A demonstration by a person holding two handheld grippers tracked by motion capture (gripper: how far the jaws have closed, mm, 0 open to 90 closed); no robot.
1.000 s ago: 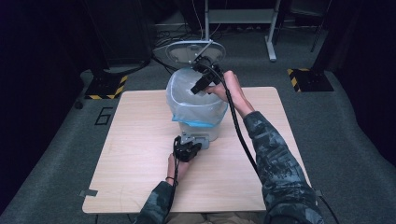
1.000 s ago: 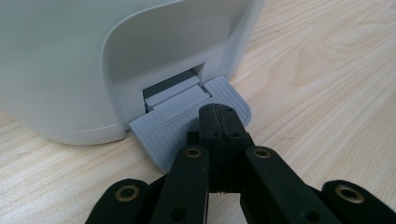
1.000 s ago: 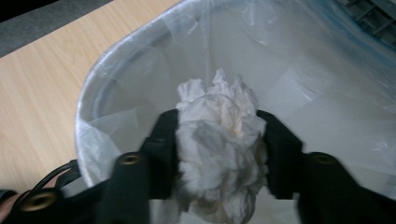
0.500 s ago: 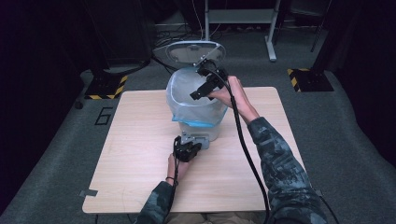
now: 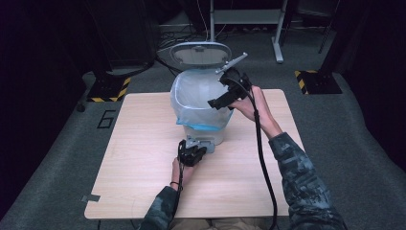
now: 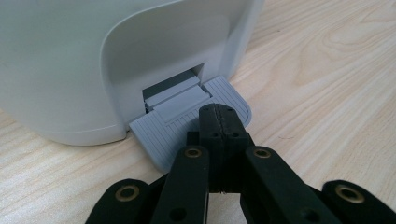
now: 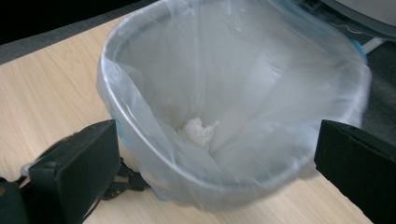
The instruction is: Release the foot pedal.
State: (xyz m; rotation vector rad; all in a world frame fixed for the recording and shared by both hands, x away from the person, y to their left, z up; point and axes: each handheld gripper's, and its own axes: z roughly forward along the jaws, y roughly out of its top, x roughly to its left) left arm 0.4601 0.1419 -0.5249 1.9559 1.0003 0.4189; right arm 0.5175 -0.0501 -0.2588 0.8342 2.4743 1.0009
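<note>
A white pedal bin (image 5: 207,133) lined with a clear plastic bag (image 7: 243,84) stands mid-table, and its lid (image 5: 200,52) is raised. A crumpled white wad (image 7: 198,131) lies at the bottom of the bag. My left gripper (image 5: 194,153) is shut with nothing between its jaws, its tips (image 6: 218,114) pressing down on the grey pedal (image 6: 163,133). My right gripper (image 5: 221,101) hovers at the bin's right rim. Its jaws have just been opening and now stand wide (image 7: 217,158), empty, with the bag's mouth seen between them.
The wooden table (image 5: 143,167) has bare room on both sides of the bin. A strip of tape (image 5: 90,198) sits at its front left corner. Black stands with yellow-black bases (image 5: 107,88) and a metal frame (image 5: 244,17) stand behind on the grey floor.
The right gripper has drawn back from over the bin's mouth toward its right rim, and its jaws have spread wide. The left gripper has stayed on the pedal.
</note>
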